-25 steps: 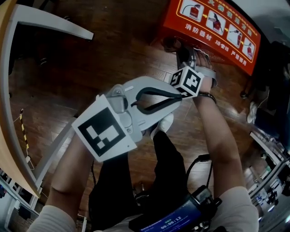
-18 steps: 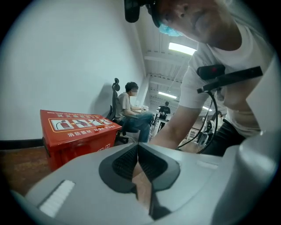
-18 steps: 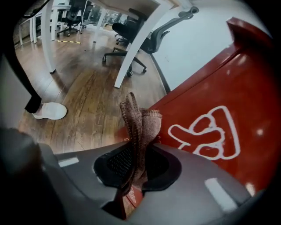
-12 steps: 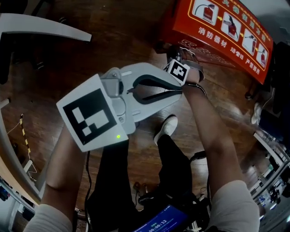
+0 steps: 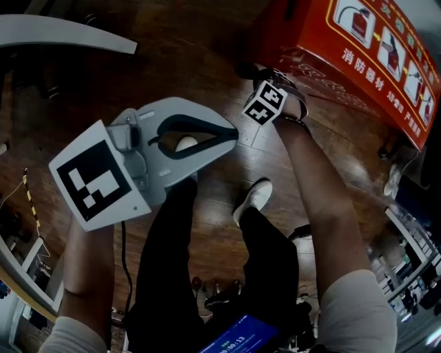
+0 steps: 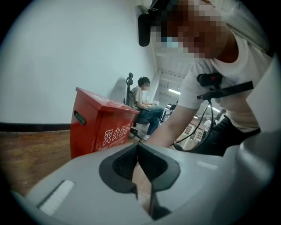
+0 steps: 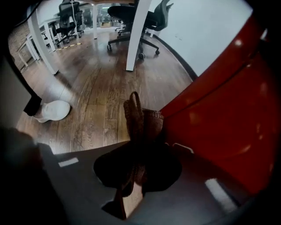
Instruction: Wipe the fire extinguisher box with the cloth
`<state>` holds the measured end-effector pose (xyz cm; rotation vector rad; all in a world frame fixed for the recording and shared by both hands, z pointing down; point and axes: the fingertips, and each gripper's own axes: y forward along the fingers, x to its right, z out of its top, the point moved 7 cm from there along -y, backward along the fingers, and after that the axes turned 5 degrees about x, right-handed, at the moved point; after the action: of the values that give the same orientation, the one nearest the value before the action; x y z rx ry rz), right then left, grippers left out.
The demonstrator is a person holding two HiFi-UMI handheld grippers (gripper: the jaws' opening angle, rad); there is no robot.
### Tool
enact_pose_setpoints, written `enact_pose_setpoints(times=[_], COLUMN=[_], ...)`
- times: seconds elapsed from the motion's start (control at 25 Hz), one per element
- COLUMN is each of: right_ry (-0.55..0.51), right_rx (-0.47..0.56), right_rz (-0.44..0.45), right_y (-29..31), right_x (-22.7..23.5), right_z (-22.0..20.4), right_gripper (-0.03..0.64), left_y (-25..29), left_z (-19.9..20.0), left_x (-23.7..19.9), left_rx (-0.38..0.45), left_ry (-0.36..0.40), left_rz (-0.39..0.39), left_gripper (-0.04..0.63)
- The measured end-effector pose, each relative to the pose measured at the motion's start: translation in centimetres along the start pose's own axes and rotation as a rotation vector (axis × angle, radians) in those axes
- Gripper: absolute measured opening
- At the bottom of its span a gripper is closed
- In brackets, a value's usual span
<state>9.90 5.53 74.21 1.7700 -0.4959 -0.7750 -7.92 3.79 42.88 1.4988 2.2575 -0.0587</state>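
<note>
The red fire extinguisher box [image 5: 358,48] stands on the wood floor at the head view's upper right. In the right gripper view its red side [image 7: 228,101] fills the right half. My right gripper [image 7: 138,154] is shut on a brown cloth [image 7: 141,118], which sticks up out of the jaws right beside the box wall. In the head view that gripper [image 5: 260,81] sits low against the box, under its marker cube. My left gripper [image 5: 233,133] hangs in the air over the person's legs with its jaws shut and nothing in them. From it the box [image 6: 101,125] shows some way ahead.
The floor is dark wood planks. A white shoe [image 7: 52,110] rests left of the cloth, also seen between the grippers [image 5: 253,198]. A white desk leg [image 7: 136,35] and office chairs [image 7: 140,11] stand behind. A seated person [image 6: 142,99] is beyond the box.
My left gripper has swung left and lower in the head view, away from the right one. The right gripper has stayed at the box's base with the cloth, and the box now sits nearer.
</note>
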Motion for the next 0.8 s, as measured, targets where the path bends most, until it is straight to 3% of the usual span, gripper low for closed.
enact_pose_setpoints(times=[0.32,0.48,0.64,0.8], right_ry=[0.011,0.041,0.055,-0.012], right_rx=[-0.037,-0.028,0.032,0.119], right_rz=[0.041,0.070,0.126,0.221], right_y=[4.8,4.4,-1.2,-11.9], right_x=[-1.4,-1.4,-2.0,-2.8], right_z=[-0.9,-0.8,1.0,4.4], right_gripper=[0.058,0.058,0.058,0.058], left_y=[0.5,1.4,1.6,0.6], left_z=[-3.5,-3.5,-1.3,3.3], left_x=[-0.3,-0.2,1.1,3.6], left_rx=[-0.006,-0.014,-0.017,0.012], left_ry=[-0.044,-0.051,-0.062,-0.079], left_rz=[0.005,0.003,0.012,0.019], left_gripper=[0.000,0.000,0.000,0.000])
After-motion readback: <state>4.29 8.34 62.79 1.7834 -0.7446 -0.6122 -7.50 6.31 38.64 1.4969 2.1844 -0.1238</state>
